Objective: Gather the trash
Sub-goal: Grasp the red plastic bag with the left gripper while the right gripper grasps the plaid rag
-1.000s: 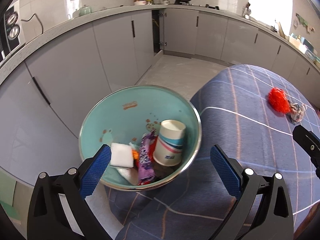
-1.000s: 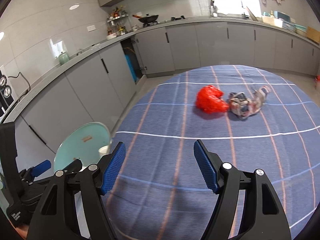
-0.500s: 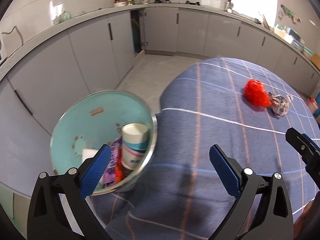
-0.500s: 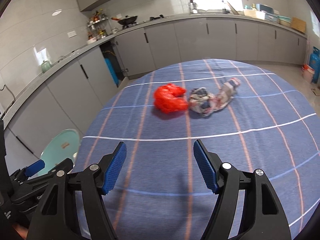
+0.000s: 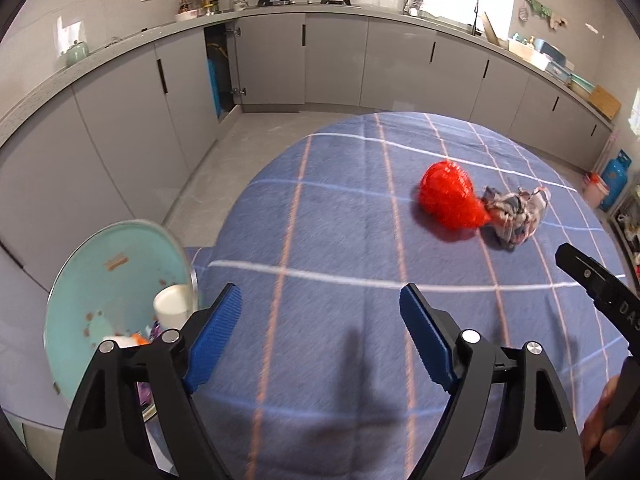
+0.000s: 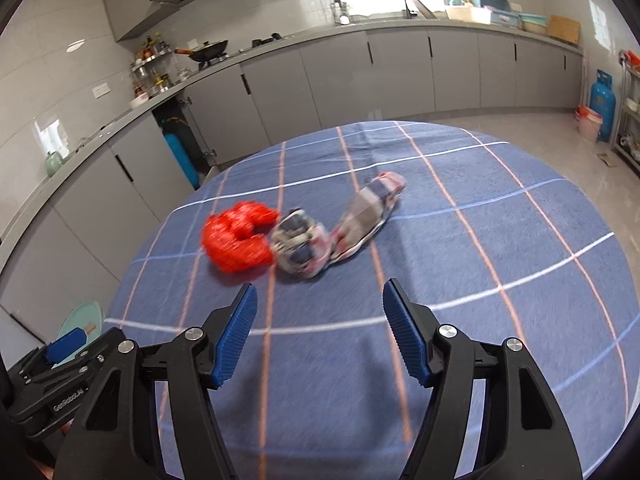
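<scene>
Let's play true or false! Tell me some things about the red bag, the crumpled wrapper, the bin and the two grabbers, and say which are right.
1. The red bag lies on the blue checked tablecloth. True.
2. The crumpled wrapper is inside the bin. False: it lies on the cloth, touching the red bag.
3. The right gripper holds the red bag. False: its jaws are open and empty.
4. A paper cup sits in the bin. True.
5. The left gripper is open. True.
</scene>
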The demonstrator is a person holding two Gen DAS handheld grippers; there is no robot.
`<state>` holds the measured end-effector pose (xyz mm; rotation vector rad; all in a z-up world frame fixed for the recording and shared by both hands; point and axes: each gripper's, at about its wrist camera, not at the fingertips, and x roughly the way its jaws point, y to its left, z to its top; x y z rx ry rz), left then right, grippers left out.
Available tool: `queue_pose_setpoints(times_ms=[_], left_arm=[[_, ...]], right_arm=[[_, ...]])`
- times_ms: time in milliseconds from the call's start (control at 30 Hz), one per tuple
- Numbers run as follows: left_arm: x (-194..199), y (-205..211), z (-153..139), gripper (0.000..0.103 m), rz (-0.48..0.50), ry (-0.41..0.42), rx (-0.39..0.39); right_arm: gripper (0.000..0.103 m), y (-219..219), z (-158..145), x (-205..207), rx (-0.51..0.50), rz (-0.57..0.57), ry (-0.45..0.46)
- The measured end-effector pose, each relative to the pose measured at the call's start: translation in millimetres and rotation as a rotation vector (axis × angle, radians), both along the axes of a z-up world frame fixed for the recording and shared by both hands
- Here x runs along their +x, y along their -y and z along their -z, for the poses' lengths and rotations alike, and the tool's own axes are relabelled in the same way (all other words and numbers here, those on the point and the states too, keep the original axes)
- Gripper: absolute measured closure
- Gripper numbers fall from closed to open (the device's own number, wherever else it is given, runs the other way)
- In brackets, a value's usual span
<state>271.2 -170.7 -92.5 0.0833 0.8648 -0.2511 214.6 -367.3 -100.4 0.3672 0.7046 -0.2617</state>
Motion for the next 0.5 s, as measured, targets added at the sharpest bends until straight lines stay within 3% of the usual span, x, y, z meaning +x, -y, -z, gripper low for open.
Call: queue_pose_setpoints(times_ms=[500], left_arm=[[54.7,56.3,0.3,0.024,0.03,0.0,-0.039]], right_arm=[[0.036,40.1,30.0,79.1,0.152,-0.024,-0.093]])
